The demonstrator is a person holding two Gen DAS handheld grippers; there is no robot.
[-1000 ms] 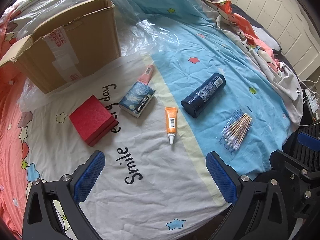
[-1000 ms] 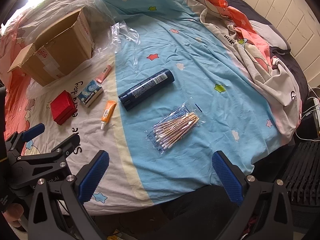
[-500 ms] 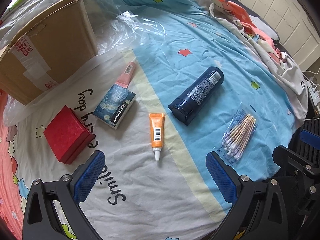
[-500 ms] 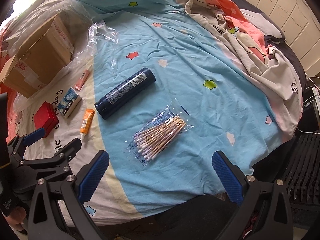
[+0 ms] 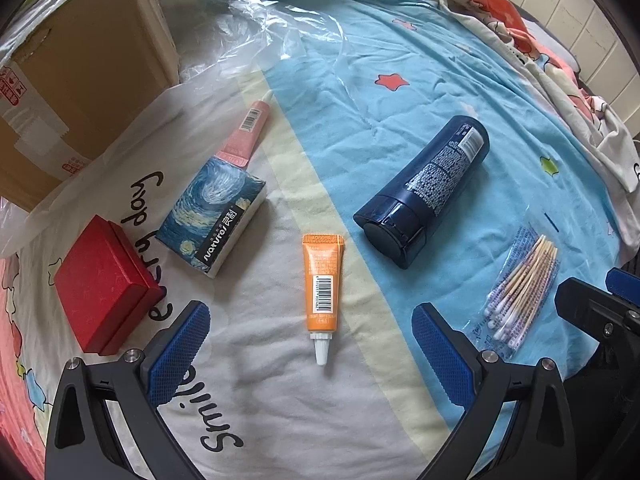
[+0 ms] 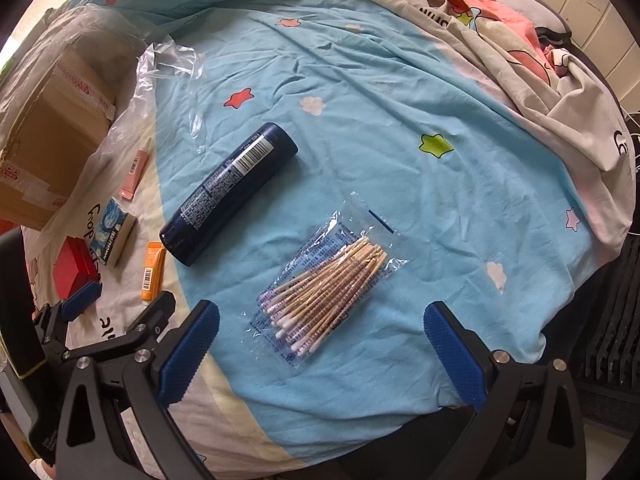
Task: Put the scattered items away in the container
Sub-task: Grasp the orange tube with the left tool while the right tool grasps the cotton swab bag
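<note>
Here, orange tube (image 5: 321, 285) between spread jaws

You've got the tube (image 5: 321, 288) between tissue pack (image 5: 214, 216) and bottle (image 5: 426, 188); swab bag (image 5: 520, 292) right, box (image 5: 80, 68) far left.

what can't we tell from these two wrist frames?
- Cardboard box: cut off by the top left edge in both views; opening and contents unseen.
- Orange tube: nozzle hidden behind the left gripper in the right wrist view.
- Dark blue bottle: label print too small to read.
- Red box: closed, contents hidden.
</note>
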